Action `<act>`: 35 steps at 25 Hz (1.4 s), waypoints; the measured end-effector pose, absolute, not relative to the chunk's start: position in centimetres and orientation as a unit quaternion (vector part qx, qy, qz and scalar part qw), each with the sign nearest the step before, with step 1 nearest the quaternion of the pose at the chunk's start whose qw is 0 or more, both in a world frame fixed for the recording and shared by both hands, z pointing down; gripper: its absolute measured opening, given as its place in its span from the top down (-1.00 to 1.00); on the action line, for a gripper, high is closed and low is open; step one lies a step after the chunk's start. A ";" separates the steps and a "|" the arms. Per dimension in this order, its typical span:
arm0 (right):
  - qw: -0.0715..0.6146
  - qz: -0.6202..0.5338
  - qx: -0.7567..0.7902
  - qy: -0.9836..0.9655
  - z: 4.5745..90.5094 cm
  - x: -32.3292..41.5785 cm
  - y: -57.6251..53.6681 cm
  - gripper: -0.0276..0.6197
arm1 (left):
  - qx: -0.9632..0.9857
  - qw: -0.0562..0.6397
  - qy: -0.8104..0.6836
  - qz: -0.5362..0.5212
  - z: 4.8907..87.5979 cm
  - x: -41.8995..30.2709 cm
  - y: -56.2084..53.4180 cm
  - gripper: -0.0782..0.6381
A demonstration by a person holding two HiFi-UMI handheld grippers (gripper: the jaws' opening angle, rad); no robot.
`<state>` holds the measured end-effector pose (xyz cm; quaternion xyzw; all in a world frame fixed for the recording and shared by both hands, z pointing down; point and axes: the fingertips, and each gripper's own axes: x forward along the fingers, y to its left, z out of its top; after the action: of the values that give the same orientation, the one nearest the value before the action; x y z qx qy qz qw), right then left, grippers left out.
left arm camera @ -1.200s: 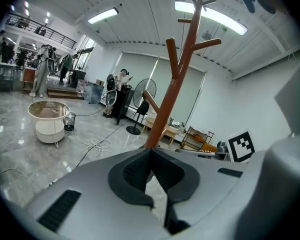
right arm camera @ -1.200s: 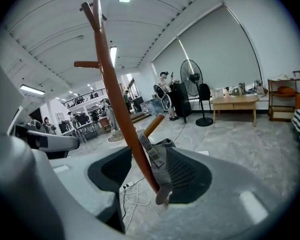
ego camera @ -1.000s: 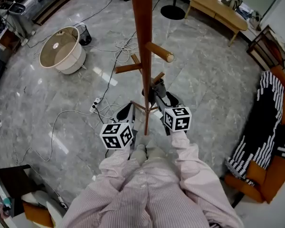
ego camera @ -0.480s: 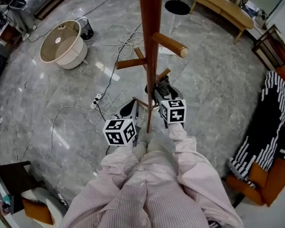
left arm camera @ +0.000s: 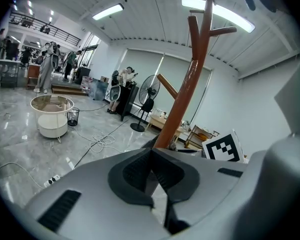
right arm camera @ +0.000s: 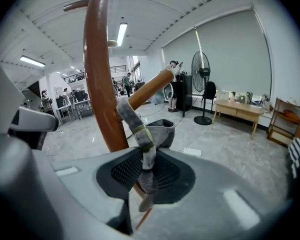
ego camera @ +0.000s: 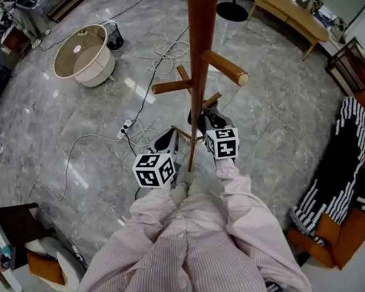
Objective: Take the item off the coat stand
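The brown wooden coat stand [ego camera: 198, 47] rises right in front of me, its pole [right arm camera: 102, 99] filling the right gripper view. A grey fabric item [right arm camera: 162, 131] hangs from a low peg by a grey strap [right arm camera: 140, 134] with a green band. My right gripper [right arm camera: 145, 166] has that strap between its pads, and its jaws are closing and pressing on it. In the head view the item [ego camera: 210, 115] shows dark, just above the right gripper [ego camera: 205, 121]. My left gripper [ego camera: 169, 140] hangs left of the pole, its jaws [left arm camera: 151, 154] together and holding nothing.
A round white tub [ego camera: 82, 56] and loose cables [ego camera: 158, 56] with a power strip [ego camera: 124, 129] lie on the marble floor to the left. A wooden bench [ego camera: 292, 14] stands at the back right. A striped cloth drapes an orange chair [ego camera: 334, 163] on the right.
My head view has shifted a little. The right gripper has edged up toward the hanging item, and the left gripper has stayed beside the pole.
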<state>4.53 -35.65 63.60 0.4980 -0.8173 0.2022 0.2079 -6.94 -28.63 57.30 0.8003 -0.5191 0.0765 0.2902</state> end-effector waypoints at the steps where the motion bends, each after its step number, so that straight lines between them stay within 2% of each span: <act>1: 0.208 0.202 0.499 -0.817 63.4 4.6 -35.6 0.75 | 0.800 0.290 -0.520 0.076 57.1 -7.0 -28.7 0.78; 15: 0.203 0.179 0.512 -0.815 59.2 6.1 -35.8 0.77 | 0.810 0.284 -0.508 0.070 54.3 -5.5 -29.2 0.78; 35: 0.157 0.177 0.546 -0.804 55.6 9.1 -37.3 0.77 | 0.822 0.268 -0.500 0.051 52.4 -3.0 -30.2 0.78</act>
<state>9.13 -37.27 55.59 0.5456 -0.8040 0.1768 0.1572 -3.03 -30.25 52.37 0.8219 -0.5000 0.0514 0.2681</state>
